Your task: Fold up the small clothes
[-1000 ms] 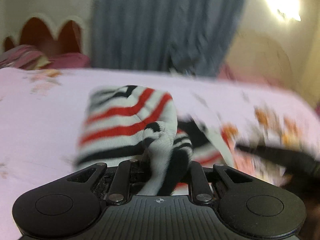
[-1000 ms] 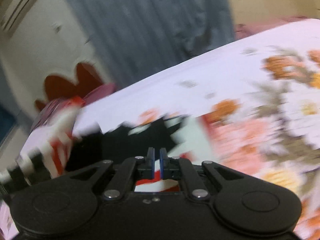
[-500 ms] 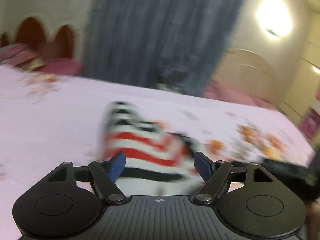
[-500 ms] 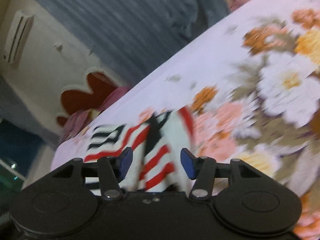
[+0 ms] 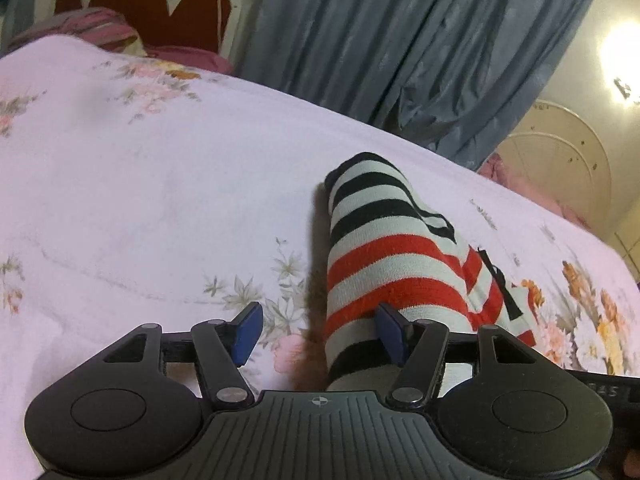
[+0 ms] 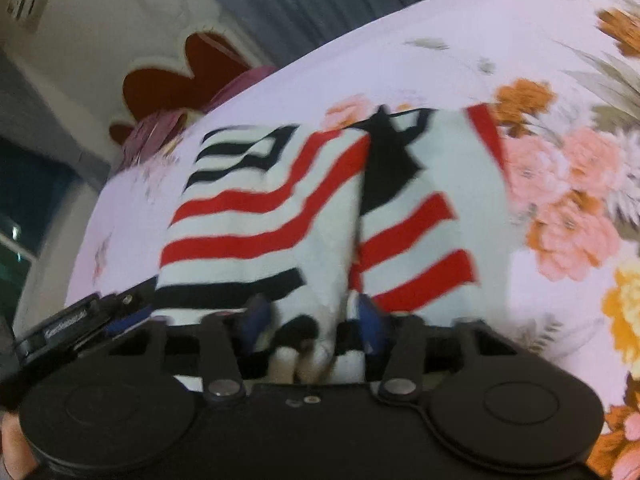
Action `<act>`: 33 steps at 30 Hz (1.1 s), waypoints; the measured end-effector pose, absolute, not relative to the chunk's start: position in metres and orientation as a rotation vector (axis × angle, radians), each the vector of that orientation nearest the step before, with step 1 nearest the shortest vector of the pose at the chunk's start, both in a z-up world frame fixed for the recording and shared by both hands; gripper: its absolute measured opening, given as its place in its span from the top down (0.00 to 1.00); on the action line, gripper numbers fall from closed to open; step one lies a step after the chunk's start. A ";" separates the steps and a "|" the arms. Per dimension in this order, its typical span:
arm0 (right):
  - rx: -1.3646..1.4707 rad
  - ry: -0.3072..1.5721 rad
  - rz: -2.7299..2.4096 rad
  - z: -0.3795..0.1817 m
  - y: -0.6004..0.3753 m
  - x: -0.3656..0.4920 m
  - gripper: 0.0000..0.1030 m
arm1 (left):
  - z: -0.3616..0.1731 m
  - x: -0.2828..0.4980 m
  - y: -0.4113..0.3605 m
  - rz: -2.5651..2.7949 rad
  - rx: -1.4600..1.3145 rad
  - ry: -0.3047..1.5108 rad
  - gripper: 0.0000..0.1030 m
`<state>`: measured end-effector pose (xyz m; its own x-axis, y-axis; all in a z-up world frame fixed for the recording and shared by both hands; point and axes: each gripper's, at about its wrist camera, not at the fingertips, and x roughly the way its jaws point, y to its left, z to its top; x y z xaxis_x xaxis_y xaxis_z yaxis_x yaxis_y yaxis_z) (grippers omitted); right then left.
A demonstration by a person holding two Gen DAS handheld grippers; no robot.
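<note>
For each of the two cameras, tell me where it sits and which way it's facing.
Left wrist: on the left hand-held gripper, angled down across the bed toward the curtain; its closing jaws straddle the striped garment.
Right wrist: on the right hand-held gripper, facing the headboard; jaws closing around a garment fold.
Shared: garment, bed, headboard, curtain.

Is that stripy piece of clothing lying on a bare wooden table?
No, the striped garment lies on a flowered bedsheet spread over a bed.
</note>
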<state>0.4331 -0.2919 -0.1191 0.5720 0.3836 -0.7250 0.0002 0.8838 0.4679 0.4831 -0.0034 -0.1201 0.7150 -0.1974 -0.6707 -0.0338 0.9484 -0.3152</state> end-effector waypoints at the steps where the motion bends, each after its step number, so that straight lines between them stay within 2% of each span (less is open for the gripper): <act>1: 0.420 0.920 0.234 -0.116 -0.287 0.432 0.75 | -0.119 0.485 -0.005 -0.099 -0.305 0.760 0.48; 2: 0.392 0.891 0.230 -0.112 -0.283 0.429 0.79 | -0.117 0.485 -0.007 -0.112 -0.295 0.746 0.50; 5: 0.270 0.780 0.213 -0.092 -0.272 0.415 0.81 | -0.111 0.486 -0.010 -0.142 -0.298 0.707 0.55; 10: 0.127 0.599 0.173 -0.051 -0.282 0.386 0.82 | -0.095 0.493 -0.032 -0.289 -0.351 0.680 0.56; 13: 0.077 0.611 0.110 -0.065 -0.297 0.383 0.82 | -0.112 0.513 -0.069 -0.337 -0.248 0.830 0.56; 17: 0.215 0.776 0.055 -0.117 -0.330 0.403 0.80 | -0.119 0.511 -0.110 -0.316 0.005 0.816 0.56; 19: 0.261 0.777 0.065 -0.113 -0.336 0.404 0.79 | -0.117 0.513 -0.108 -0.322 0.000 0.825 0.56; 23: 0.363 0.749 0.080 -0.106 -0.356 0.412 0.64 | -0.107 0.519 -0.104 -0.352 -0.002 0.835 0.56; 28: 0.591 0.755 0.054 -0.113 -0.393 0.447 0.62 | -0.102 0.531 -0.103 -0.374 0.019 0.796 0.56; 31: 0.652 0.755 0.068 -0.120 -0.399 0.468 0.70 | -0.106 0.535 -0.110 -0.387 0.061 0.795 0.56; 32: 0.639 0.756 0.069 -0.121 -0.397 0.471 0.83 | -0.109 0.537 -0.111 -0.391 0.076 0.813 0.56; 33: 0.603 0.773 0.068 -0.122 -0.392 0.472 0.90 | -0.111 0.538 -0.112 -0.398 0.090 0.830 0.56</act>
<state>0.4722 -0.3924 -0.1221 0.7223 0.2728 -0.6356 0.1570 0.8303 0.5347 0.5381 -0.1117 -0.1110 0.6059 -0.3094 -0.7329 0.3785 0.9225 -0.0765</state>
